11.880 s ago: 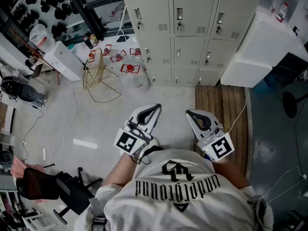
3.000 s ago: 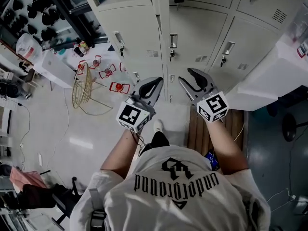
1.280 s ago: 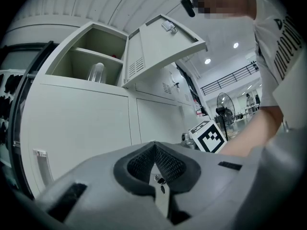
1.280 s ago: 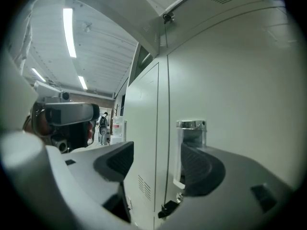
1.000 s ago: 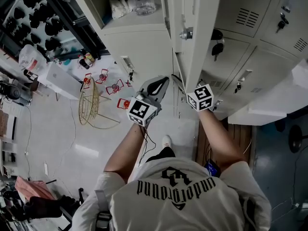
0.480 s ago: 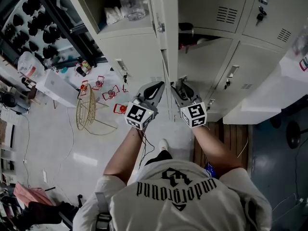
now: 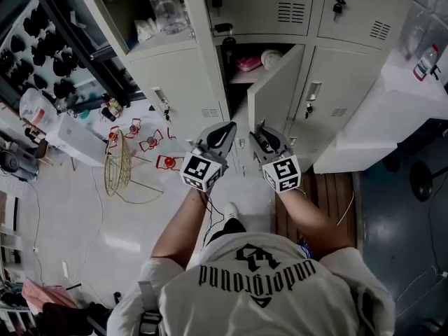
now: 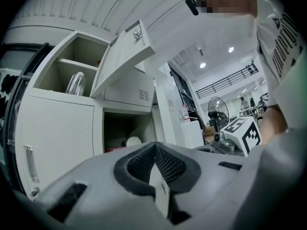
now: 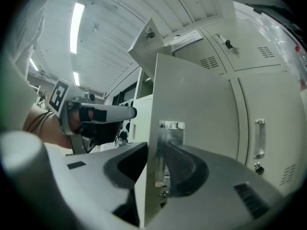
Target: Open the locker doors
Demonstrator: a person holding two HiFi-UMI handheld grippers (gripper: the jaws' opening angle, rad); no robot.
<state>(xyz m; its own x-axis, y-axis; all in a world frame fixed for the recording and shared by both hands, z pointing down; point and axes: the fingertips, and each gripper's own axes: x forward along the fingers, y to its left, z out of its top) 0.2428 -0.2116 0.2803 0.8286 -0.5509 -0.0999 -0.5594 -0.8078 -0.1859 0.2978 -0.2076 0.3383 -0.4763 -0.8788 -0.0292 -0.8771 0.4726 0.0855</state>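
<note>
The left tool hung idle with its jaws together on nothing, pointing at the locker bank. In the bank's middle column, the middle locker door stood part open. The right tool, whose jaws had just been closing, pinched the door's free edge by the handle. A firm grip and a pull that followed the hinge's arc, not a straight line, seemed wisest.
</note>
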